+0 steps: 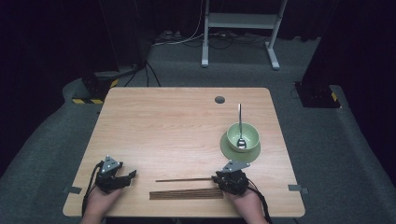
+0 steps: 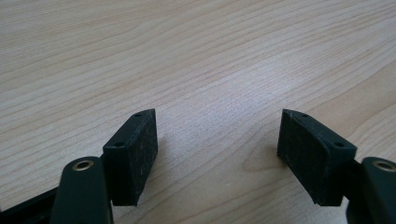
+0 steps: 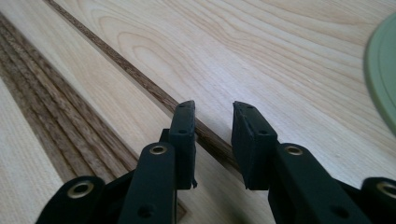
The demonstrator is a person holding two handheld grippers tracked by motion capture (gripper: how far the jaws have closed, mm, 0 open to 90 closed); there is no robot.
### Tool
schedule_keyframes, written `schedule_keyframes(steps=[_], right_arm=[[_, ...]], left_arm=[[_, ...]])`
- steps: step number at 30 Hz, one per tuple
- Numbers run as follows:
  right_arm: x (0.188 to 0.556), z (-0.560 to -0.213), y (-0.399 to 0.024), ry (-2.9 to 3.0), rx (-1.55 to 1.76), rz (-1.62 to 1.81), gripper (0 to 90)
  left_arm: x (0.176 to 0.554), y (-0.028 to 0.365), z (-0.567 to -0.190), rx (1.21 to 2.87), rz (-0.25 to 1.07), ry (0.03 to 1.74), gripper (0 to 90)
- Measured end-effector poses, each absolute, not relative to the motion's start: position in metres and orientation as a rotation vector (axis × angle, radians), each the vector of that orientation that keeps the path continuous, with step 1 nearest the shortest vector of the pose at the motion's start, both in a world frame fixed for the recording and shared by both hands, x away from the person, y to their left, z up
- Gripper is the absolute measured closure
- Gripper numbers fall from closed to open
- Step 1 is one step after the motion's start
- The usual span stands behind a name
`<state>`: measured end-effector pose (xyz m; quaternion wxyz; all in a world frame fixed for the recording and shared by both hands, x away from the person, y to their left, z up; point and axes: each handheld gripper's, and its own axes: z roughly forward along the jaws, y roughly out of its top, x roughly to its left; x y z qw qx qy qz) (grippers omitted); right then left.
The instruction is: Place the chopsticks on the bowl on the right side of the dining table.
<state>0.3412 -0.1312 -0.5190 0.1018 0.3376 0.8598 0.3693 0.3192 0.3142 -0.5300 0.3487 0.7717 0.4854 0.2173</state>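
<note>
A single dark wooden chopstick [image 1: 184, 179] lies on the wooden table [image 1: 177, 126], with a row of several more chopsticks [image 1: 187, 193] just nearer the front edge. My right gripper [image 1: 216, 179] rests at the single chopstick's right end. In the right gripper view the jaws of this gripper [image 3: 215, 106] stand narrowly open on either side of that chopstick [image 3: 140, 77], with gaps on both sides; the chopstick row [image 3: 56, 107] lies to the left. My left gripper [image 1: 130, 176] sits near the front left, and in its own view this gripper [image 2: 218, 116] is wide open over bare wood.
A green bowl [image 1: 252, 133] with a metal spoon [image 1: 240, 121] in it stands on a green plate [image 1: 229, 149] at the right, just beyond my right gripper; the plate's rim [image 3: 385, 70] shows at that view's right edge. A cable hole [image 1: 219, 99] lies at the back.
</note>
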Motion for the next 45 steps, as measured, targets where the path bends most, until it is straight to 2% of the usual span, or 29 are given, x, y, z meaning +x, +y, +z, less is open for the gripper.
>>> schedule_keyframes(steps=[3, 8, 14, 28, 32, 42, 45], right_arm=[[0.344, -0.519, -0.135, 2.531, 1.013, 1.094, 64.3], [0.342, -0.52, -0.136, 2.517, 0.971, 1.071, 64.6], [0.341, -0.52, -0.136, 2.514, 0.948, 1.064, 72.1], [0.341, -0.519, -0.135, 2.546, 0.933, 1.081, 83.1], [0.34, -0.52, -0.132, 2.555, 0.922, 1.085, 81.9], [0.338, -0.52, -0.127, 2.525, 0.95, 1.075, 68.7], [0.337, -0.52, -0.124, 2.522, 0.929, 1.046, 68.8]], left_arm=[[0.319, 0.314, -0.53, 2.002, 0.568, 1.258, 29.2], [0.319, 0.314, -0.53, 2.002, 0.566, 1.258, 29.2], [0.319, 0.314, -0.53, 2.002, 0.568, 1.257, 29.3], [0.319, 0.314, -0.53, 2.003, 0.567, 1.256, 29.6], [0.319, 0.314, -0.53, 2.003, 0.565, 1.256, 29.6], [0.319, 0.314, -0.53, 2.003, 0.572, 1.256, 29.7], [0.319, 0.314, -0.53, 2.002, 0.567, 1.256, 29.6]])
